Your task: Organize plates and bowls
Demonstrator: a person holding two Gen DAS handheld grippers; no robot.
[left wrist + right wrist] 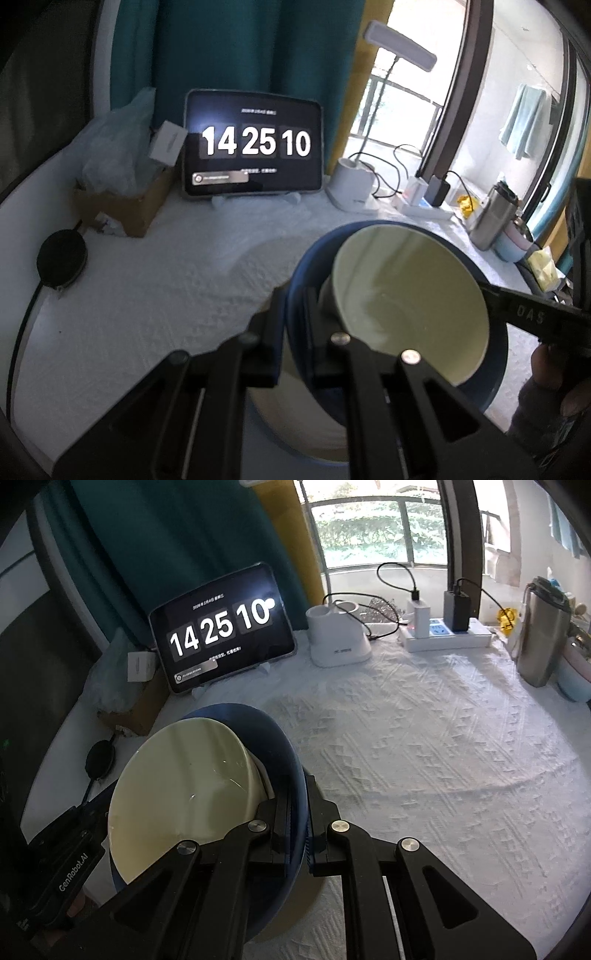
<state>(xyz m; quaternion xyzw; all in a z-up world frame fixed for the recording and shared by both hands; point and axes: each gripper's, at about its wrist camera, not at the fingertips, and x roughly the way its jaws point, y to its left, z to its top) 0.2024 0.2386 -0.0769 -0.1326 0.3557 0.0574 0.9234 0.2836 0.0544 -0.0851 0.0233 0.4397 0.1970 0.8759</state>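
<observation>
Both grippers are clamping opposite rims of the blue bowl (495, 373): the left gripper (295, 332) on one side, the right gripper (297, 823) on the other. The pale green bowl (177, 794) is sitting nested inside, and a white plate (295, 424) is waiting below. Nesting looks done; setting down remains.

The pale green bowl (177, 794) looks glazed ceramic, glossy, catching small highlights. It sits inside a blue bowl (284, 753) with a smooth, duller sheen. Under them a white plate (295, 424) appears smooth and glazed. The white tablecloth (424, 746) is woven cloth, matt, with a raised ridged pattern. At two o'clock stands a brushed-metal flask (543, 635), satin grey. At eleven o'clock the tablet (221, 627) has a glossy glass face, beside a rough matt cardboard box (125, 210). Both gripper frames are matt black with shiny metal rivets.
</observation>
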